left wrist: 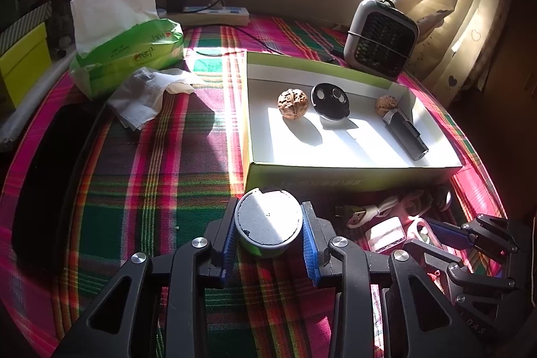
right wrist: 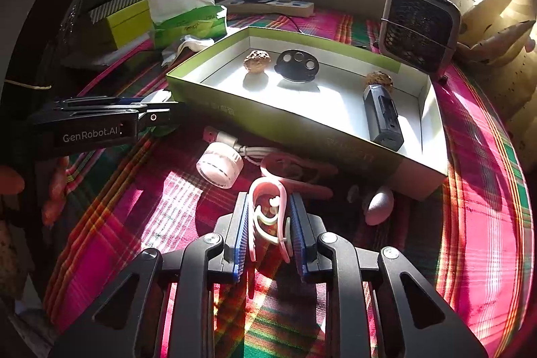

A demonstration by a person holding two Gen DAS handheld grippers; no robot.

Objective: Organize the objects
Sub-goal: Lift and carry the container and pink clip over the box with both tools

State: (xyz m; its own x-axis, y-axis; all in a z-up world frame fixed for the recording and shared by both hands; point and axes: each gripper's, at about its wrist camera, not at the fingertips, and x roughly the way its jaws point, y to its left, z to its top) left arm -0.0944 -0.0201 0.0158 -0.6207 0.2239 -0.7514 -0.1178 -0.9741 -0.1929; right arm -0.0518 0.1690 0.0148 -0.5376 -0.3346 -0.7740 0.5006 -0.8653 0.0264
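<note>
My left gripper [left wrist: 268, 223] is shut on a round green tin with a white lid [left wrist: 267, 220], held just in front of the green box [left wrist: 335, 171]. The box [right wrist: 268, 119] holds a walnut [left wrist: 292, 103], a black disc with holes [left wrist: 330, 103], a second nut [left wrist: 386, 104] and a black clip-like device [left wrist: 406, 135]. My right gripper [right wrist: 268, 207] is shut on a pink and white plastic clip [right wrist: 268, 217], low over the plaid cloth. Loose by the box lie a white USB cable [right wrist: 235, 143], a round white lamp-like piece [right wrist: 220, 165], a pink strap [right wrist: 295, 170] and a grey egg shape [right wrist: 379, 203].
A tissue pack [left wrist: 127, 49] and crumpled tissue [left wrist: 147, 93] lie at the left. A small fan [left wrist: 382, 37] stands behind the box. A power strip with charger [left wrist: 208, 12] runs along the back wall. A yellow box [left wrist: 20, 62] sits far left.
</note>
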